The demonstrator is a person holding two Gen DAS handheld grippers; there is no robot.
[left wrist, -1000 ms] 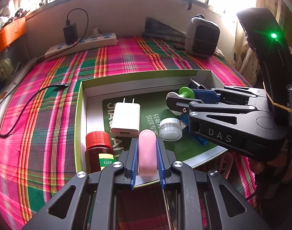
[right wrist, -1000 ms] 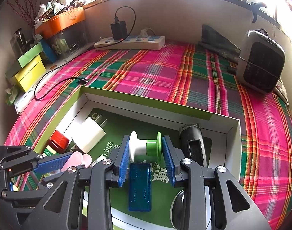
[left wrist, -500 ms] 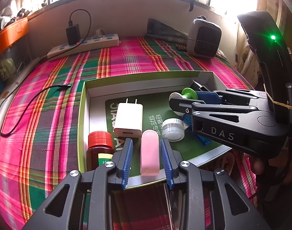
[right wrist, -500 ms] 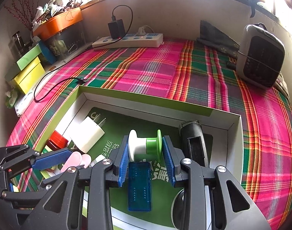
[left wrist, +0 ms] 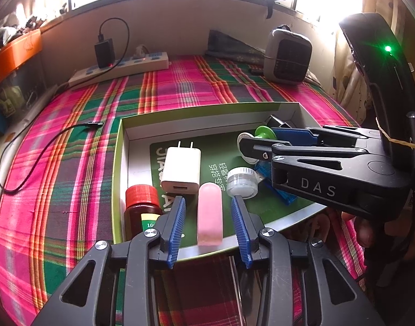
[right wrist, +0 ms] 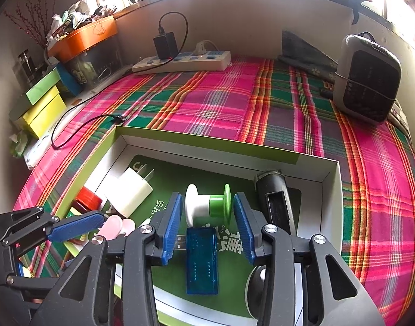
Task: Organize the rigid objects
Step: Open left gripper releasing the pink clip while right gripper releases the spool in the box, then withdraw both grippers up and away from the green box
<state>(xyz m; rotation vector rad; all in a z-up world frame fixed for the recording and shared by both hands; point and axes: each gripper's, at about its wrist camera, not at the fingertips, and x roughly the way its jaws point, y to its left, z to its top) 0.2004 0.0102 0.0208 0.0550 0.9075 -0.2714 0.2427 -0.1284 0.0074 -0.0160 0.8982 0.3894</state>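
A pink capsule-shaped piece [left wrist: 209,214] lies on the floor of a shallow green-rimmed box [left wrist: 207,107]. My left gripper [left wrist: 207,200] straddles it with jaws opening, and a gap shows on each side. In the right wrist view a white-and-green spool [right wrist: 199,203] lies in the box [right wrist: 207,141] between the blue pads of my right gripper [right wrist: 207,199]. These jaws are opening too and stand just off both flanges. The box also holds a white charger [left wrist: 181,171], a red-capped brown bottle [left wrist: 142,209], a small clear jar [left wrist: 241,182], a blue USB stick [right wrist: 202,260] and a black tube [right wrist: 275,198].
The box sits on a pink-and-green plaid cloth [right wrist: 221,100]. A power strip [left wrist: 120,68] with a black adapter lies along the back wall and a grey heater [right wrist: 368,78] stands at the back right. A black cable [left wrist: 44,149] trails left of the box. Yellow boxes [right wrist: 41,108] are stacked at far left.
The left jaws have opened off the pink piece, which now lies free in the box. The right jaws have widened away from the spool. Neither hand has shifted.
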